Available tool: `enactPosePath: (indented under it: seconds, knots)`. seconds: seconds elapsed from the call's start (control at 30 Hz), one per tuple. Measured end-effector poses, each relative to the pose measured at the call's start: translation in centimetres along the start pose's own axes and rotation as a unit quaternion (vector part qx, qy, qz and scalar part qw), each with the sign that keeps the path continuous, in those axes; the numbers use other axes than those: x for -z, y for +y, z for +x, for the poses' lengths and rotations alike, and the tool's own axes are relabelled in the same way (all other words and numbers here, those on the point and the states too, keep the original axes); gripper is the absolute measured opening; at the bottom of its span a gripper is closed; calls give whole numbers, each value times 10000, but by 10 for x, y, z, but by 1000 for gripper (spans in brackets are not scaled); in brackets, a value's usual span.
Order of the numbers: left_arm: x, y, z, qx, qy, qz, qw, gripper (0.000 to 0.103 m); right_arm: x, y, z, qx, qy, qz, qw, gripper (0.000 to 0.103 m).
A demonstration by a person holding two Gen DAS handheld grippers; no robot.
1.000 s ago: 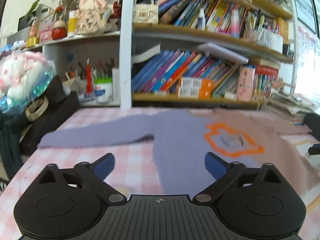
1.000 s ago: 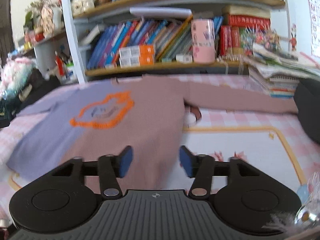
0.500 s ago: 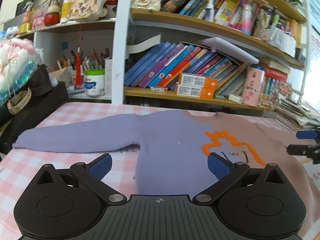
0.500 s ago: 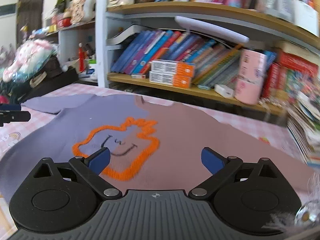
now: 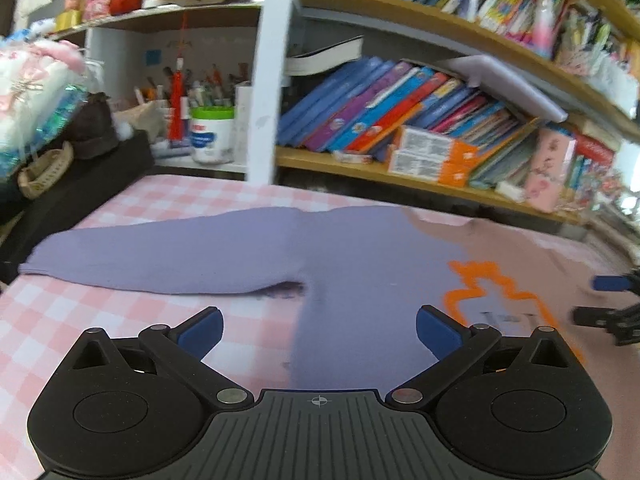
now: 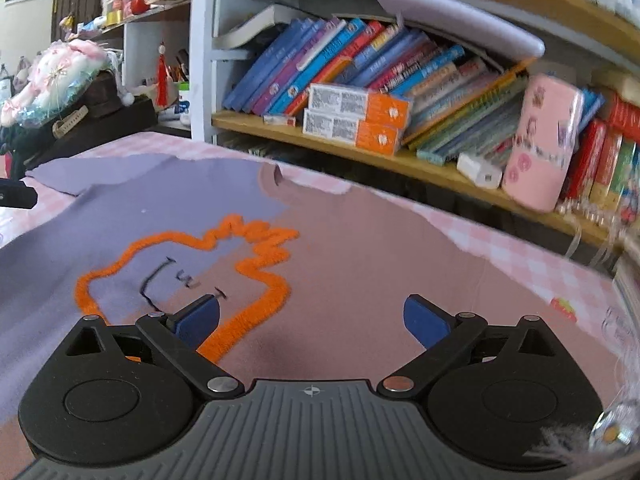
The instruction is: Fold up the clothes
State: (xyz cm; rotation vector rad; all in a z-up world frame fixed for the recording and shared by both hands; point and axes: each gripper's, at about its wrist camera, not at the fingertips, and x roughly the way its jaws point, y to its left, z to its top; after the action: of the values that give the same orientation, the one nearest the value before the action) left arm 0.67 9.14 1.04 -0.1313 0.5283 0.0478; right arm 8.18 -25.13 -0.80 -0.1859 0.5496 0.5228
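Moved: both tools came closer to the shelves, jaws wide as before.
Left wrist: left tool (image 5: 318,326) gaping, empty; sweater (image 5: 360,264) flat on checked tabletop (image 5: 60,320); lilac sleeve (image 5: 160,256) visible.
Right wrist: right tool (image 6: 312,320) gaping over sweater's orange outline (image 6: 256,256); neckline (image 6: 312,188) visible.

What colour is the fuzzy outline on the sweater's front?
Bright orange outline, on the half-purple, half-pink sweater; clearest in the right wrist view.

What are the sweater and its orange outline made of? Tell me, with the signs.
Sweater: looks like soft matte knit, lilac and dusty pink, lying limp and flat on the checked cloth. Orange outline: seems raised, fuzzy yarn, like chenille embroidery; its pile stands above the fabric.
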Motion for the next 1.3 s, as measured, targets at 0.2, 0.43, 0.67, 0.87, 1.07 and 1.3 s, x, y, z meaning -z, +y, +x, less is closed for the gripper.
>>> enactPosePath:
  seconds: [0.2,0.43,0.67,0.87,1.07,1.3]
  knots:
    - [6,10,0,-752,-89,58,9971,103,15,-6,-13,-96,6,126,9999,99]
    - [-13,53,1,-1116,-178,-222,9933,103,28,5,-34,-129,-118,-207,9996,99]
    - [-29,91,17,-1581,-159,-629,9853,103,28,4,-37,-14,-140,-218,9997,99]
    - [-31,101,22,-2046,-41,-557,9773,103,33,4,-30,-21,47,-197,9998,100]
    - [-34,110,26,-2336,21,-601,9705,103,33,7,-26,-21,147,-250,9996,100]
    - [-39,109,25,-2348,44,-673,9697,103,33,8,-24,-33,216,-270,9994,103]
